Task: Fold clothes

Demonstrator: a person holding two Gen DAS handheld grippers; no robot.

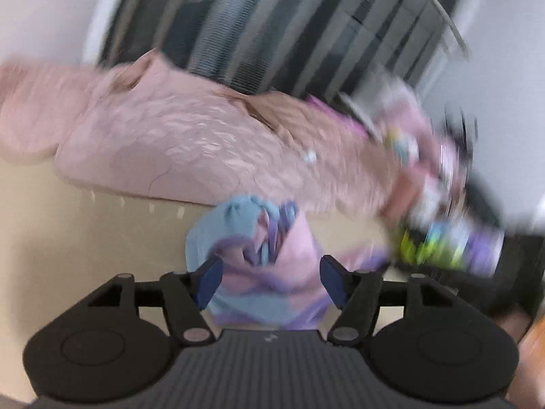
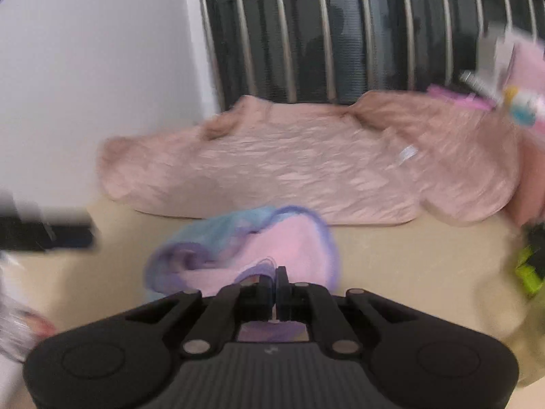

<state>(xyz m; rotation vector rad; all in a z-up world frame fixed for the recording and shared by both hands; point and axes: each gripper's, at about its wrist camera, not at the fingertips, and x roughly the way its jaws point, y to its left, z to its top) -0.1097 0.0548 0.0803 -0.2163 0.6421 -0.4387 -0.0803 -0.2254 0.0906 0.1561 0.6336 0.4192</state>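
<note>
Small garment [image 1: 269,266]: lying bunched on a beige tabletop [image 1: 85,255], showing pale pink cloth with light blue and lilac panels and a purple-edged trim; blurred throughout, so finer detail unreadable. Sitting in front of a larger dusty-pink garment [image 1: 177,143], which is lying spread and wrinkled along the far edge of the table, against a dark window with vertical metal bars [image 2: 327,34].

Left gripper [image 1: 270,281]: hovering just above the small garment, blue-padded fingers [image 1: 209,281] standing wide apart, holding nothing, the bunched cloth showing between them.

Right gripper [image 2: 275,281]: fingers pressed together, pinching the near purple-trimmed edge of the small garment [image 2: 245,248], pink and lilac cloth showing between and beneath the jaws.

Heap of mixed coloured items [image 1: 436,184]: lying at the right of the table, touching the larger garment's end; too smeared to identify, showing lime green, lilac, white and pink.
</note>
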